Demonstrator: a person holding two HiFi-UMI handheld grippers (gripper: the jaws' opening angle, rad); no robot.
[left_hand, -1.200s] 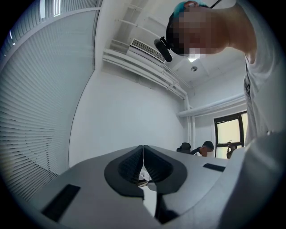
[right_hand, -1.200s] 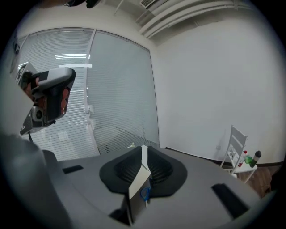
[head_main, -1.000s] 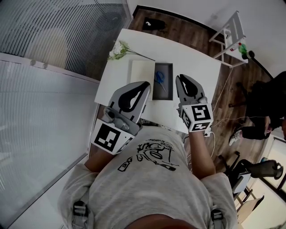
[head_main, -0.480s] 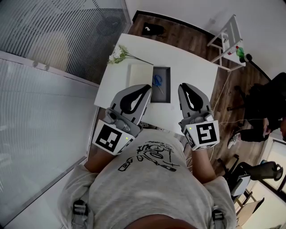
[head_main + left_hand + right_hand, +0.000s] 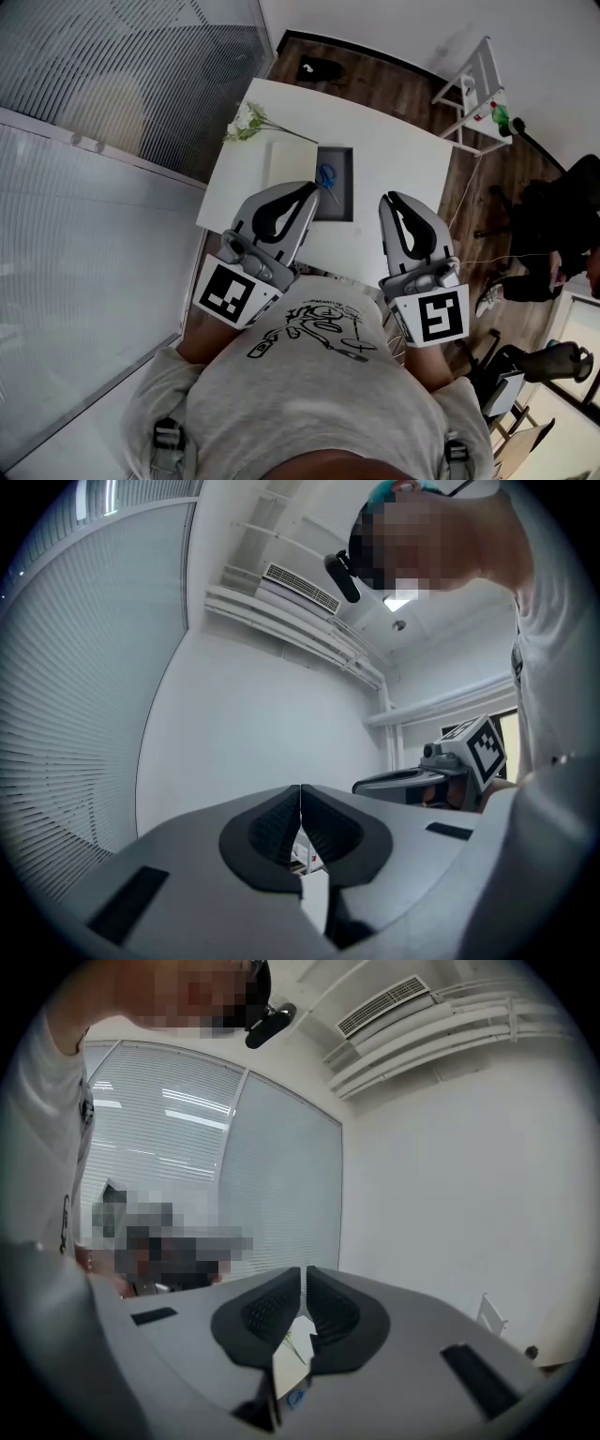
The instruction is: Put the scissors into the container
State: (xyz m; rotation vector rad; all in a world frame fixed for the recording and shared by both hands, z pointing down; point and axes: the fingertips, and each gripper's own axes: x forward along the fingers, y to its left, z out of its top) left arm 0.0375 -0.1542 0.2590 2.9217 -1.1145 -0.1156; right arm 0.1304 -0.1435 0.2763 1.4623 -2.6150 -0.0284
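The scissors (image 5: pixel 326 175) lie in the container (image 5: pixel 343 202) ahead of left tool (image 5: pixel 309 189) and right tool (image 5: pixel 391 201), both closed.

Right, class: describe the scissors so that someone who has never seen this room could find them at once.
Find the white table in front of the person. Near its middle, a dark rectangular container lies beside a pale flat board. The scissors lie inside it, and their blue handles set them apart from the white flowers at the table's far corner.
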